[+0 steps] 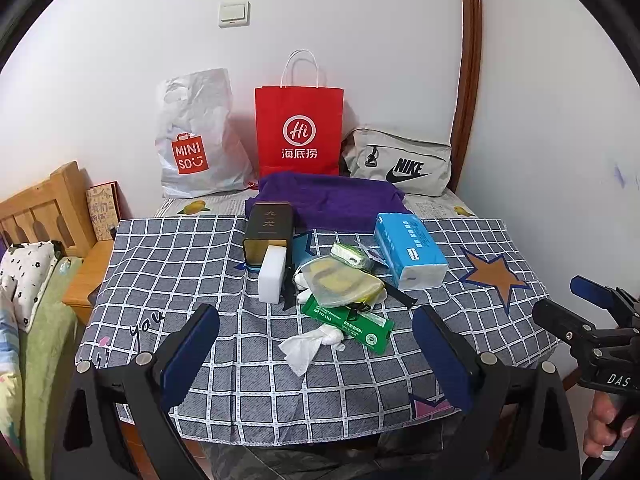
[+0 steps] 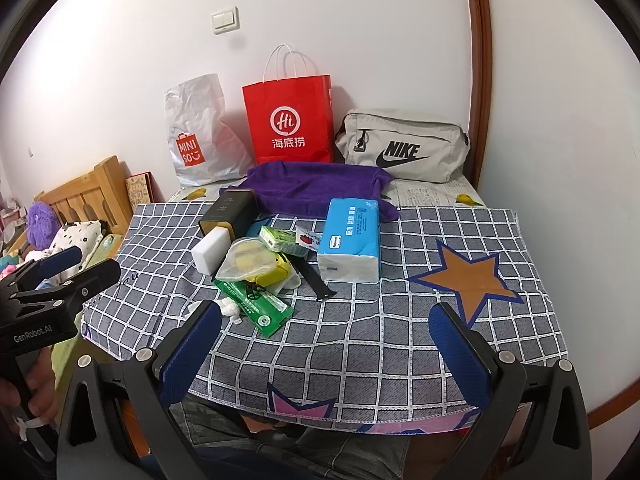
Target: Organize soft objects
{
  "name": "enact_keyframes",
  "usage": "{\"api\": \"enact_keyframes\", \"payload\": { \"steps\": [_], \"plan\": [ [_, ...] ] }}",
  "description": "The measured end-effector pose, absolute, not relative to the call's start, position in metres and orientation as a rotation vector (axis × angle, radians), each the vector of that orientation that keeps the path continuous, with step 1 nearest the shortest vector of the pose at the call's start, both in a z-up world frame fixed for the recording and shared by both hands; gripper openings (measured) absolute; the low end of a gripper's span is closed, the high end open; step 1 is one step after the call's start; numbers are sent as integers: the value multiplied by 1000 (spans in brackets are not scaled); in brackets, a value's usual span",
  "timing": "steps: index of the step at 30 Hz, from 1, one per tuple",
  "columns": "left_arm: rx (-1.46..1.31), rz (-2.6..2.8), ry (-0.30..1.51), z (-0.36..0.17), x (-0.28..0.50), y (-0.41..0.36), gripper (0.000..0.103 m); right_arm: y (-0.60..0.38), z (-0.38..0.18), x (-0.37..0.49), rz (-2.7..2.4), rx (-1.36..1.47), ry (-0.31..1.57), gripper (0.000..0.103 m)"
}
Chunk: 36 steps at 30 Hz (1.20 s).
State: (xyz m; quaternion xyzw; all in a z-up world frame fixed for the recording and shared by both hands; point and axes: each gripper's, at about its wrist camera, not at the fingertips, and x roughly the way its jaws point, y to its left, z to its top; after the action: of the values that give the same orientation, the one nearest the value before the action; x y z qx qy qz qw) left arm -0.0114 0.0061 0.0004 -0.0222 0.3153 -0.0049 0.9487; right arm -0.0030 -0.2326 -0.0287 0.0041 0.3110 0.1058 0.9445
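Only the right wrist view catches the fuzzy purple plush toy [image 2: 41, 224]; both hand-held grippers, left [image 1: 316, 354] and right [image 2: 325, 354], gape wide over the checked cloth [image 2: 400, 320].

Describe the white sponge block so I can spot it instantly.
Find the red bag against the wall, then the purple towel before it. At the towel's left corner lies a dark tin; the sponge leans against its open end, the only plain white brick.

We hold left gripper [image 1: 316, 354] low, level, jaws spread wide, nothing between. Right gripper [image 2: 326, 350] same: jaws wide apart, empty. Hand [image 2: 28, 392] grips left handle.
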Motion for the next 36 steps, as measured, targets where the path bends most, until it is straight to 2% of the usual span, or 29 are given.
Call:
{"api": "enact_keyframes", "payload": {
  "steps": [16,23,36],
  "plan": [
    [-11,-48,584,1,-13,4,98,-233,-32,0,226,16,621,102],
    [-46,-32,691,-31,17,15,98,-233,-46,15,218,9,657,102],
    [-199,23,713,-90,68,61,98,-227,-95,61,176,-64,741,102]
  ]
}}
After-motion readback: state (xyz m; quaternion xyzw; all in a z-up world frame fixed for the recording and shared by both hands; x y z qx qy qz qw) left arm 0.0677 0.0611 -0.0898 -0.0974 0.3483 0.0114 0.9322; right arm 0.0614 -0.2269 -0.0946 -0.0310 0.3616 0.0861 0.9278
